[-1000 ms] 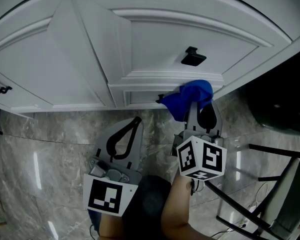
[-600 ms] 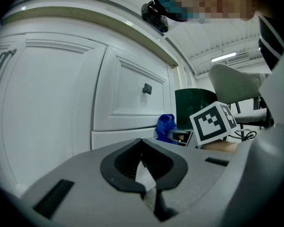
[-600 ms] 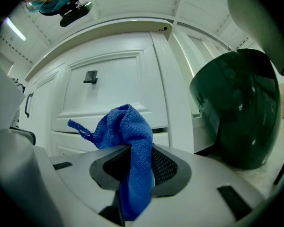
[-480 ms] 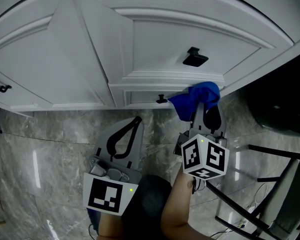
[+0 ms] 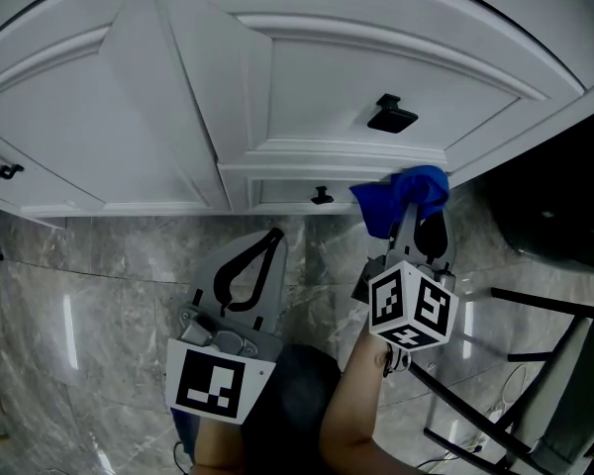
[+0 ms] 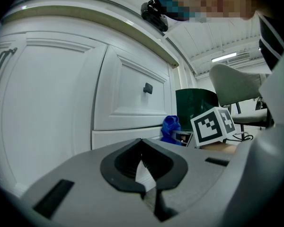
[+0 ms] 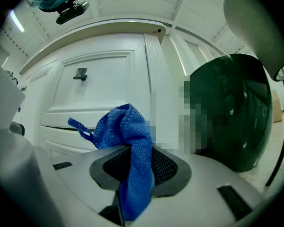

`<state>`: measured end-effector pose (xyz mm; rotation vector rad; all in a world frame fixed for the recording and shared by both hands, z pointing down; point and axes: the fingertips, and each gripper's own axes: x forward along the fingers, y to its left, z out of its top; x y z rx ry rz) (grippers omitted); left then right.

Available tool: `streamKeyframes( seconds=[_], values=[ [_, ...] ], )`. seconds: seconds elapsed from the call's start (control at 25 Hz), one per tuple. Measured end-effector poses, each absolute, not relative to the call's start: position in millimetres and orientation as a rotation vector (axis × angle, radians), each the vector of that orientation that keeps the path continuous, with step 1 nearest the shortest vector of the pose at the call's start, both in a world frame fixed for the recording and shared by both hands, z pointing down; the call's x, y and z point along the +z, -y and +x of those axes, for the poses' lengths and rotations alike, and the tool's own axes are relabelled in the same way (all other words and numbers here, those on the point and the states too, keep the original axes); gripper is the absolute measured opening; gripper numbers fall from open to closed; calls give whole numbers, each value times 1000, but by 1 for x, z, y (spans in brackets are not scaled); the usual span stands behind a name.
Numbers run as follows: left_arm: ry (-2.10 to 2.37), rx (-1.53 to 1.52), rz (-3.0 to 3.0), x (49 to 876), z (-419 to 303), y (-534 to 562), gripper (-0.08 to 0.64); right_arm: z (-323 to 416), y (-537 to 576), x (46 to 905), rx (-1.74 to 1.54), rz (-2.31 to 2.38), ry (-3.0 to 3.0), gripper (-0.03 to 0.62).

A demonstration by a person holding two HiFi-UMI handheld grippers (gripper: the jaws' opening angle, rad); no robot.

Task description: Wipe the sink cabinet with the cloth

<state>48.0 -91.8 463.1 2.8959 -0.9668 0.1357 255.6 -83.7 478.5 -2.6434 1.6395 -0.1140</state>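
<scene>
At the lower right corner of the white sink cabinet (image 5: 307, 87), the blue cloth (image 5: 401, 198) was held by the right gripper (image 5: 412, 224). In the right gripper view, the fingers were seen closed on the cloth. One part of the fabric was bunched above the fingertips, and another part hung down between the dark pads. In the head view, the bunched end was positioned against the bottom moulding of the cabinet front. It lay below and slightly to the right of the black handle (image 5: 392, 115), and to the right of a small black knob (image 5: 322, 197). Contact between the cloth and the moulding appeared to be made, but it could not be confirmed from any view.

The left gripper (image 5: 269, 241) was held lower and to the left, over the grey marbled floor (image 5: 99, 285), and was pointed toward the cabinet base. In the left gripper view, its fingers were seen brought together at the tips with nothing gripped between them. Only a sliver of white cabinet was visible through the loop behind the tips. This gripper was held apart from the cabinet and well apart from the cloth.

A dark green bin (image 7: 232, 112) was located just beside the right end of the cabinet.
</scene>
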Motion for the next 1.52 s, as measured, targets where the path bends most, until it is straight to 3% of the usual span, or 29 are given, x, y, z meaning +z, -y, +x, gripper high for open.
streamKeyframes(
  seconds=[0.8, 1.2, 1.52],
  values=[
    [1034, 78, 2919, 446, 24, 99, 3, 259, 81, 481, -148, -2691, -1686, 117],
    [1083, 90, 2922, 443, 7, 99, 3, 118, 88, 479, -222, -2144, -2259, 117],
    [1129, 87, 2898, 445, -13, 103, 3, 70, 115, 444, -265, -2079, -2245, 118]
  ],
)
